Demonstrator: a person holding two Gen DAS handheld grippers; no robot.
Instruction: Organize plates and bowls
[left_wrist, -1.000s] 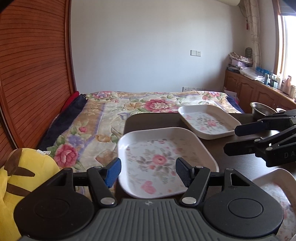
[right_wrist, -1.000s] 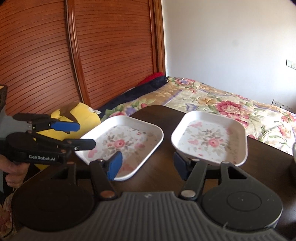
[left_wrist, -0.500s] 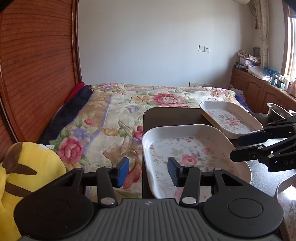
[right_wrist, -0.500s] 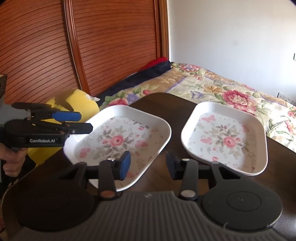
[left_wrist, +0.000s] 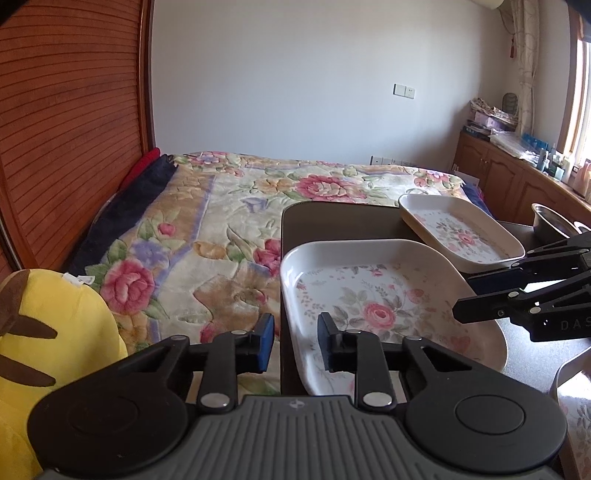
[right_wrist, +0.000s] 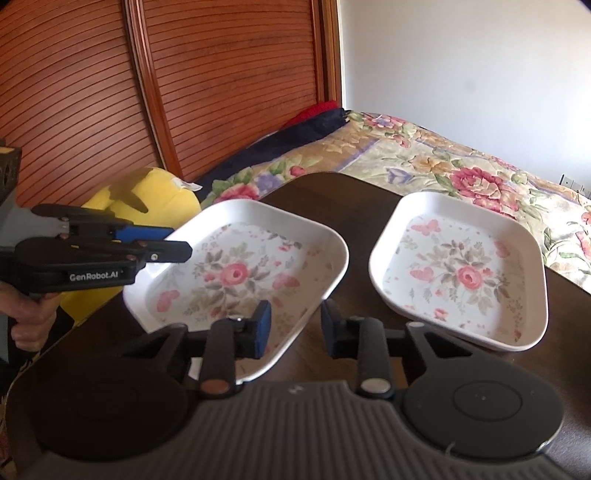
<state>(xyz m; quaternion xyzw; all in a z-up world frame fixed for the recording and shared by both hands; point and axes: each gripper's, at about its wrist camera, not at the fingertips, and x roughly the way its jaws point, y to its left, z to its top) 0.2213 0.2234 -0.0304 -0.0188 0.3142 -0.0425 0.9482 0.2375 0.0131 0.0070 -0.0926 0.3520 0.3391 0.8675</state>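
Observation:
Two white rectangular plates with a rose print lie on a dark table (left_wrist: 332, 221). The near plate (left_wrist: 380, 295) (right_wrist: 243, 273) sits at the table's left edge. My left gripper (left_wrist: 295, 343) (right_wrist: 181, 242) straddles that plate's left rim, narrowly open, with a sliver of gap showing beside the blue pad. My right gripper (right_wrist: 295, 328) (left_wrist: 463, 297) straddles the opposite rim of the same plate, also narrowly open. The far plate (left_wrist: 461, 229) (right_wrist: 461, 273) rests untouched behind it. A metal bowl (left_wrist: 550, 218) stands at the far right.
A third floral plate's rim (left_wrist: 569, 373) shows at the lower right. A bed with a floral cover (left_wrist: 221, 229) lies beyond and left of the table. A yellow plush toy (left_wrist: 48, 332) sits by the table's left edge. A person's hand (right_wrist: 29, 317) holds the left gripper.
Both grippers have narrowed from wide open to a small gap. The left one shifted left onto the near plate's left rim; the right one closed in on its other rim.

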